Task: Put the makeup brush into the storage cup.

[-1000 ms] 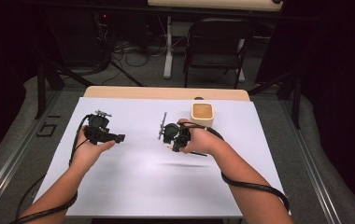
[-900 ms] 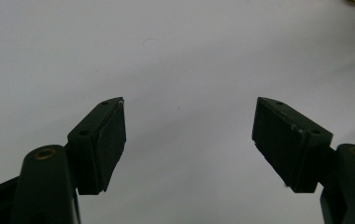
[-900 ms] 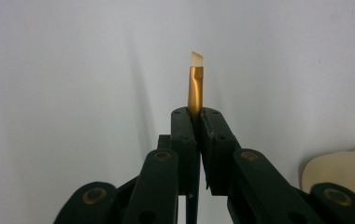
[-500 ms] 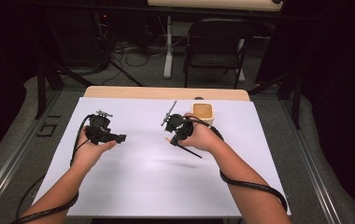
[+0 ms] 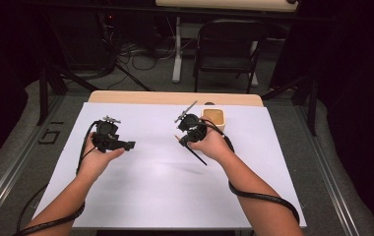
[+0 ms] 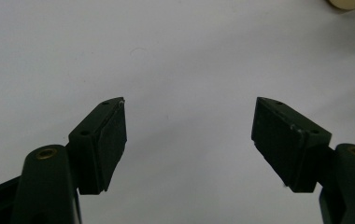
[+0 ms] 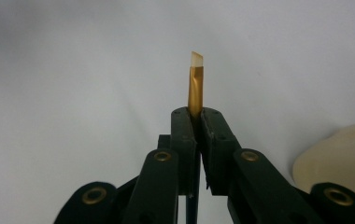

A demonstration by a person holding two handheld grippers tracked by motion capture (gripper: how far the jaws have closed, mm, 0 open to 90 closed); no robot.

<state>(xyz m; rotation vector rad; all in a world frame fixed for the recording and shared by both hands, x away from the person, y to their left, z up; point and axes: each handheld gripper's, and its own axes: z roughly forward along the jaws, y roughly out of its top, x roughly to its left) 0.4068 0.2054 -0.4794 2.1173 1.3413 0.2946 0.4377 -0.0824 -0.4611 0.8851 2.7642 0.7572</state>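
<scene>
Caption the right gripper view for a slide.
Right gripper, jaws shut on a brush with a gold collar and pale angled tip, above the white table.

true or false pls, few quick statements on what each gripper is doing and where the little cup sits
1. The right gripper is shut on a thin brush. True.
2. The left gripper clamps a brush too. False: its jaws stand apart with nothing between them.
3. The small cup sits near the table's far edge, by the right gripper. True.
4. The brush tip is dipped in the cup. False: the tip is in the air above the white sheet.
</scene>
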